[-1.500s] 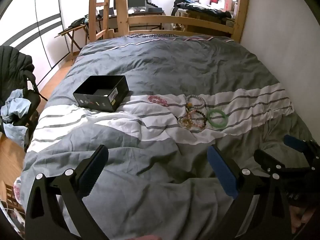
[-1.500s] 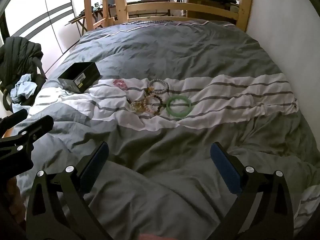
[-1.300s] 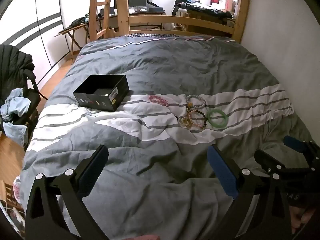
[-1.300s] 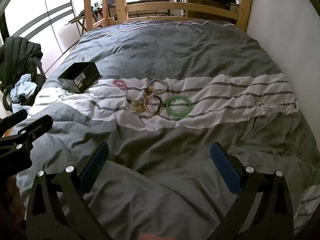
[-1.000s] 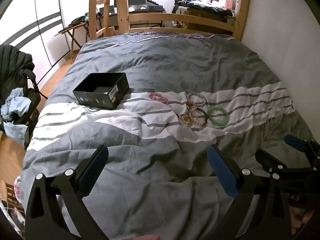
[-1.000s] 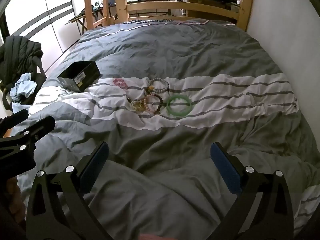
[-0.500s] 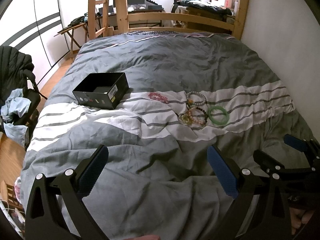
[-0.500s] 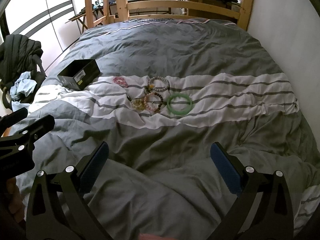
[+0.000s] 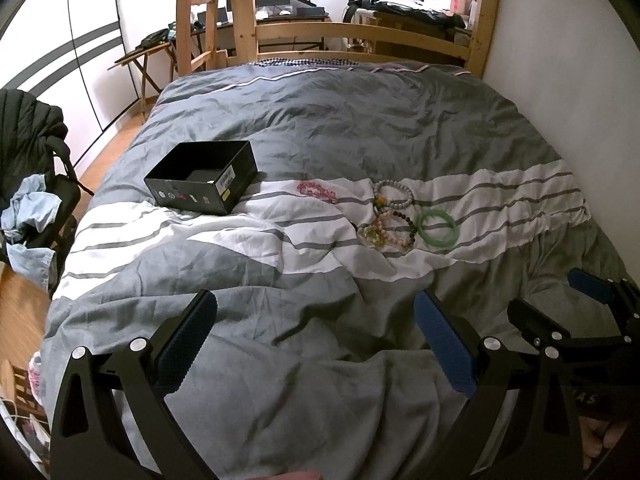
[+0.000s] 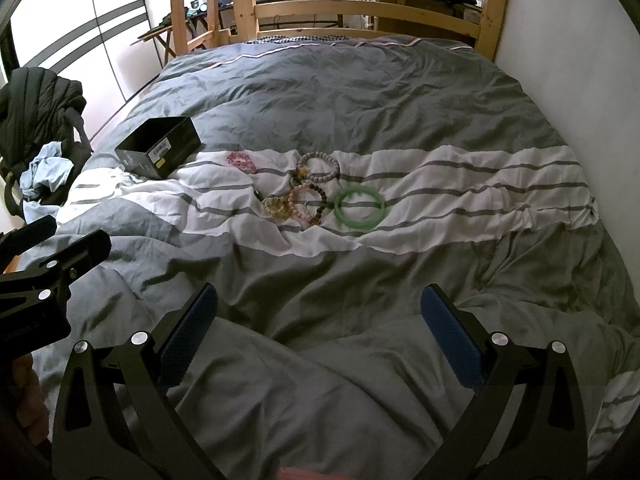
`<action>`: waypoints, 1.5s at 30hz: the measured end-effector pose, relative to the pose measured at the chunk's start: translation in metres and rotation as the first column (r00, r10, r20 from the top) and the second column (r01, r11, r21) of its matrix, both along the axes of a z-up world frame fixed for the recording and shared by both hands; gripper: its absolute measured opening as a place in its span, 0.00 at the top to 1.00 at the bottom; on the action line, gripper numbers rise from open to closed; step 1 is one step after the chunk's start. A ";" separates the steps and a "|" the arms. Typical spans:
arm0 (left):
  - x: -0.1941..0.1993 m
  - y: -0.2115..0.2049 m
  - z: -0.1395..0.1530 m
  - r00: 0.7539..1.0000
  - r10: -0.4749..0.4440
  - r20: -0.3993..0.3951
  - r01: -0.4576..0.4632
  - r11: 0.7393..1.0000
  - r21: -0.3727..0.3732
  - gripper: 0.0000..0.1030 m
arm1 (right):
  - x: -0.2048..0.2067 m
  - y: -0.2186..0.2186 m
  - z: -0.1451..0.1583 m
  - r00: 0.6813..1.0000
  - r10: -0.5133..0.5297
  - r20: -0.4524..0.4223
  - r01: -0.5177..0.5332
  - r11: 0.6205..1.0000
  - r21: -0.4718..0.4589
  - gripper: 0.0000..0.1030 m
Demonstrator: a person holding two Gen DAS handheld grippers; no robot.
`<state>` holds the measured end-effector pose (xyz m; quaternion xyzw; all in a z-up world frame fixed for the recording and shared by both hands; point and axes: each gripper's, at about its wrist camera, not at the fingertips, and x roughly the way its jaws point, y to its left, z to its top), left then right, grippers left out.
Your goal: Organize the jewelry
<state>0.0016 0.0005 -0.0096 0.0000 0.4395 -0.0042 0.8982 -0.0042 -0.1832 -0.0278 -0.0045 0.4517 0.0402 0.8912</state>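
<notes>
Several bracelets lie on the white stripe of the grey duvet: a green bangle (image 9: 437,227) (image 10: 360,205), a grey bead bracelet (image 9: 394,193) (image 10: 320,166), a pink bead bracelet (image 9: 316,191) (image 10: 241,160), and a tangle of yellow, pink and dark bead bracelets (image 9: 386,231) (image 10: 298,203). An open black box (image 9: 202,176) (image 10: 159,152) stands to their left. My left gripper (image 9: 316,338) and my right gripper (image 10: 320,322) are both open and empty, low over the near duvet, well short of the jewelry.
The bed's wooden frame (image 9: 360,34) is at the far end and a white wall (image 9: 568,80) runs along the right. A chair with a dark jacket and blue clothes (image 9: 28,184) stands left of the bed. Desks with monitors are behind.
Both grippers have drifted slightly forward toward the jewelry; the jaws stay open. Nothing on the bed has moved.
</notes>
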 end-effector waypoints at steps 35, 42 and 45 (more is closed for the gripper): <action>-0.001 0.001 -0.006 1.000 -0.004 -0.014 0.005 1.000 0.006 0.06 | 0.001 0.003 -0.005 1.000 -0.002 -0.005 0.002 1.000 -0.003 0.03; -0.001 0.001 -0.006 1.000 -0.003 -0.016 0.004 1.000 0.007 0.06 | 0.000 0.004 -0.006 1.000 -0.002 -0.006 0.002 1.000 -0.005 0.03; -0.002 0.001 -0.008 1.000 -0.004 -0.018 0.004 1.000 0.007 0.06 | 0.000 0.003 -0.006 1.000 -0.001 -0.007 0.001 1.000 -0.004 0.03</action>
